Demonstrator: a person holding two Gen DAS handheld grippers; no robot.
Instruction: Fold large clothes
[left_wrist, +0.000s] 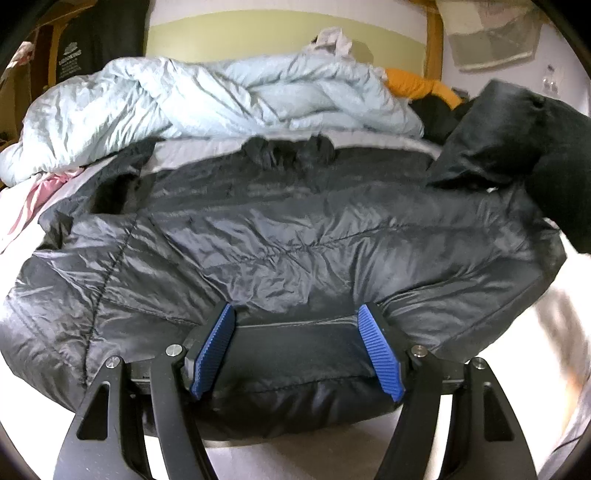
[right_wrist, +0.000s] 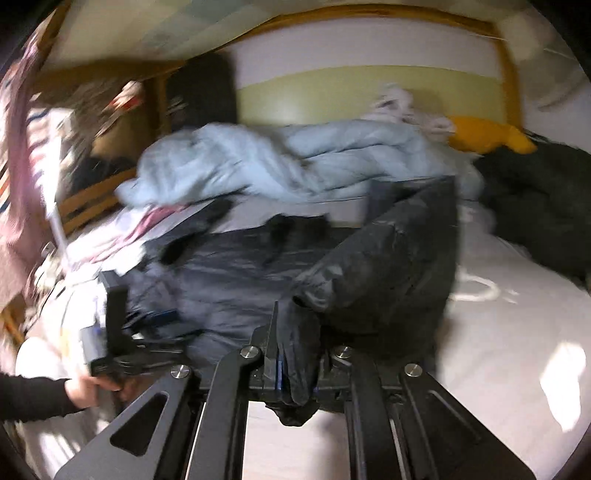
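1. One dark puffer jacket (left_wrist: 280, 236) lies spread flat on the white bed (right_wrist: 517, 332), in front of a pale blue duvet (left_wrist: 207, 96).
2. Left gripper (left_wrist: 295, 347) has blue pads spread wide, straddling the jacket's near hem without pinching it.
3. Right gripper (right_wrist: 295, 369) is clenched on the jacket's sleeve (right_wrist: 388, 266), lifted above the jacket.

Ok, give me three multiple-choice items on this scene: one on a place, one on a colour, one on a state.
1. Where does the blue quilt lie?
A. beyond the jacket
B. under the jacket
C. on the floor

2. What colour are the left gripper pads?
A. red
B. blue
C. white

3. How is the right gripper?
A. open, empty
B. shut on a sleeve
C. out of view

Key: 1 A, it is heaped behind the jacket; 2 B, ribbed blue pads show; 3 B, dark sleeve fabric is pinched between its fingers.
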